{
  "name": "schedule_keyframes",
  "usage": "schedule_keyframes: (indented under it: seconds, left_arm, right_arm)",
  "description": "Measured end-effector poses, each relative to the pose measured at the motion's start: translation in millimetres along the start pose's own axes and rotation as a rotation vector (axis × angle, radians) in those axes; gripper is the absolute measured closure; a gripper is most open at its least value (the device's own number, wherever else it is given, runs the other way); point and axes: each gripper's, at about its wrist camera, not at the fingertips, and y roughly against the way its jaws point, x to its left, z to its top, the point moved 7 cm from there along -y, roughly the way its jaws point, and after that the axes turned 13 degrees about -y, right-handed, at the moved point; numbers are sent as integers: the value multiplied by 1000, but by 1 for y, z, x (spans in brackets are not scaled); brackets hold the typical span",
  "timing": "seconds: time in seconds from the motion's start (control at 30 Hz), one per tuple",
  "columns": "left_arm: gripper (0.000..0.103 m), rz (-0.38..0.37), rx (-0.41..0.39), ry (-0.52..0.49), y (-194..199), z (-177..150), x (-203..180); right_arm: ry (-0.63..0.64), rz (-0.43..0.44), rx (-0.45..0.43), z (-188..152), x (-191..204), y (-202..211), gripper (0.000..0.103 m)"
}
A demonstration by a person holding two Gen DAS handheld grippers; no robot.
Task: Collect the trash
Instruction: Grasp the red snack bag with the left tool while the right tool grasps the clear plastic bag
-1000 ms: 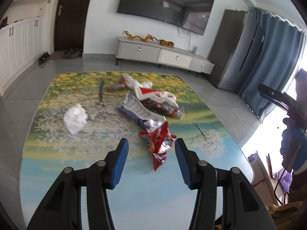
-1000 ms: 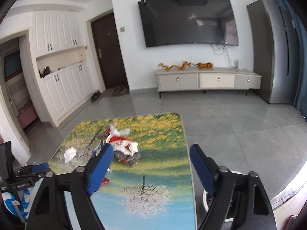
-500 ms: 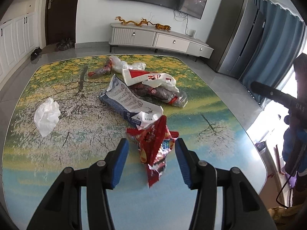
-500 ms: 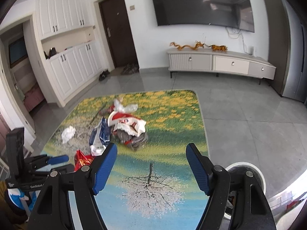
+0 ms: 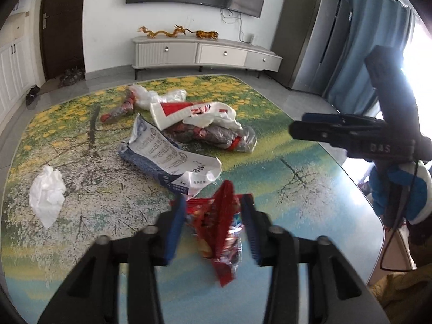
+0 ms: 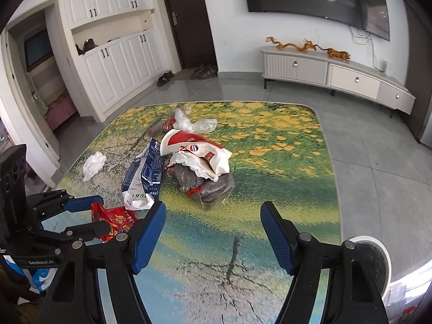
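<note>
Currently the left gripper is sitting low over the table with the red snack wrapper between its blue pads. Its jaws have just been closing in on the wrapper; can't tell whether the pads are pressing on it, so a grip isn't confirmed. The wrapper is lying near the table's front edge, just beside the blue-and-white bag.

The right gripper is hanging over the table with its jaws standing wide and nothing between them. They have just been narrowing slightly.

Other trash is lying mid-table: a red-and-white plastic bag draped over a grey bundle, and a crumpled white tissue well apart to the left. A white bin is showing past the table's right corner.
</note>
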Motion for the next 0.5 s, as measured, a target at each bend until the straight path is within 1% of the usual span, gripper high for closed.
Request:
schedule_keyframes:
  seconds: [0.03,0.07,0.1,0.13,0.2,0.33,0.5]
  left_arm:
    - [78,-8,4,1,-2,-1,0]
    - [78,-11,8,1,-3,-1,1]
    - [82,-13,10,2,-4,-2,1]
    - [88,-18,13,6,-6,-3,1]
    - [93,-29,15,21,-7,-4,3]
    - [95,-29,3,67,-4,-5,9]
    - [95,-23,-25,120,6,-4,18]
  right_arm:
    - [3,4,5,1,1,-4,34]
    - [8,8,13,2,1,-8,35]
    - [11,10,18,2,2,-12,35]
    - [14,17,26,2,3,-16,37]
    - [25,39,45,2,6,-24,42]
    - [72,58,79,-2,16,-41,58]
    - [105,54,95,1,20,-59,59]
